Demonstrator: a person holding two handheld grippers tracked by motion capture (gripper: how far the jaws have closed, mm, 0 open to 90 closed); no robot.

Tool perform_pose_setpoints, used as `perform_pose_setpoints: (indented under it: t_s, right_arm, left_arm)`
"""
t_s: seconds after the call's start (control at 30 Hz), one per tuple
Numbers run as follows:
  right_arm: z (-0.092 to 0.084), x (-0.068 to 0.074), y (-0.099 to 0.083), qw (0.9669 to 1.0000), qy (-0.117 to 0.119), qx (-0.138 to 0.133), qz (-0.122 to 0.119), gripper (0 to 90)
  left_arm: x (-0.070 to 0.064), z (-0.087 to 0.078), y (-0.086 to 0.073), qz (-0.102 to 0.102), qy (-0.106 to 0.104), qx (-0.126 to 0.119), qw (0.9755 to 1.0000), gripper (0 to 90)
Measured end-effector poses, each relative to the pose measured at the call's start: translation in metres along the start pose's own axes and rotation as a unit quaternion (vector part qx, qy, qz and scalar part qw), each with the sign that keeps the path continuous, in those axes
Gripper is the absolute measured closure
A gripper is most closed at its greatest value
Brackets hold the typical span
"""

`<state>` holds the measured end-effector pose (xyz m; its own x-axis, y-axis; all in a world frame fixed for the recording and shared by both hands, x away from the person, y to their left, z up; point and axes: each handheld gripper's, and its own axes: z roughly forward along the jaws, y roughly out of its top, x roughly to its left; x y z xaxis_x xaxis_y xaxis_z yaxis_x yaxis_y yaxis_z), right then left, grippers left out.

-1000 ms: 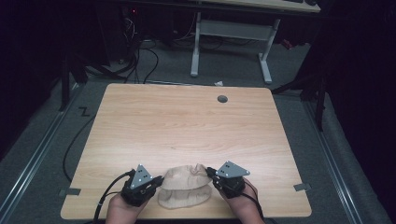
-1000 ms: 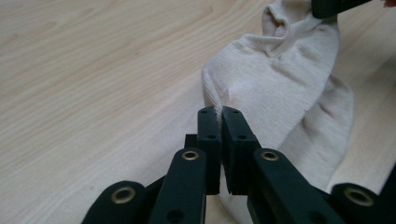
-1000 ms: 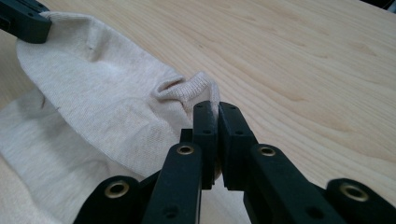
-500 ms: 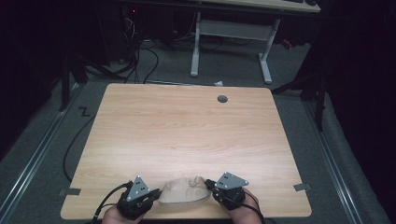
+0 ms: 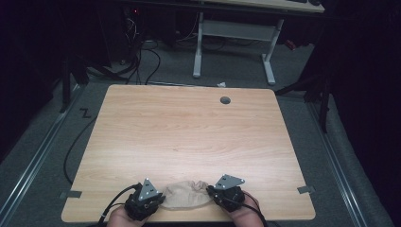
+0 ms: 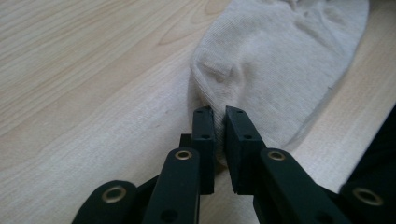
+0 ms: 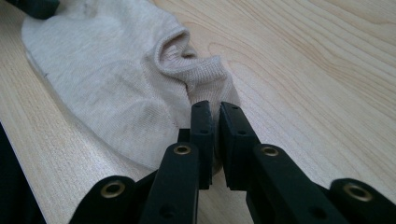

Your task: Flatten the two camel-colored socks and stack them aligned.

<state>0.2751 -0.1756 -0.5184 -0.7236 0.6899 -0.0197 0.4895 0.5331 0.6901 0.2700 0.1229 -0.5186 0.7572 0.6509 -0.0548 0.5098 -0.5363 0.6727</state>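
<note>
Two claws, left claw (image 6: 219,135), right claw (image 7: 215,130), sock (image 5: 187,194) between (ends pinched)

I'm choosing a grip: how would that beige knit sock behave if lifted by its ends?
The beige knit sock would probably sag between the left gripper and right gripper, since it wrinkles and lies flat. It looks light, and its ribbed knit seems unlikely to slip.
</note>
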Motion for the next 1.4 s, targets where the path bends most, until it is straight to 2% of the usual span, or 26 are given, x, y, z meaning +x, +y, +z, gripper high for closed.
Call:
perform_pose_setpoints:
  t_s: [0.23,0.3,0.43,0.67,0.8,1.0,1.17,1.23,1.4]
  right_arm:
    - [0.003,0.001,0.001,1.0,0.003,-0.002,-0.001,80.9]
    - [0.004,0.001,0.001,1.0,0.002,-0.004,0.0,80.9]
    - [0.007,0.0,0.003,1.0,-0.003,-0.004,0.001,80.9]
    - [0.012,-0.005,0.005,0.9999,-0.005,-0.011,0.01,77.7]
    - [0.01,-0.007,0.005,0.9998,-0.005,-0.015,0.014,74.3]
    - [0.001,-0.011,0.008,0.9983,-0.003,-0.05,0.028,64.4]
    - [-0.008,-0.024,0.008,0.9959,-0.024,-0.077,0.041,58.8]
    - [-0.009,-0.032,0.006,0.9953,-0.035,-0.08,0.043,57.3]
    - [-0.014,-0.056,-0.002,0.9918,-0.069,-0.086,0.065,55.1]
  left_arm:
    - [0.011,0.004,0.004,-0.003,0.019,-0.006,0.9998,80.2]
    - [0.016,0.006,0.005,-0.01,0.018,-0.009,0.9997,80.0]
    - [0.02,0.009,0.007,-0.011,0.019,-0.014,0.9997,80.0]
    - [0.021,0.01,0.008,-0.015,0.021,-0.015,0.9996,78.1]
    - [0.021,0.008,0.008,-0.02,0.028,-0.019,0.9992,69.8]
    - [0.026,-0.002,0.01,-0.027,0.033,-0.049,0.9979,56.8]
    - [0.041,-0.011,0.01,-0.038,0.046,-0.078,0.9951,51.7]
    - [0.052,-0.014,0.008,-0.043,0.054,-0.089,0.9937,50.2]
    - [0.077,-0.018,0.003,-0.066,0.074,-0.094,0.9907,49.0]
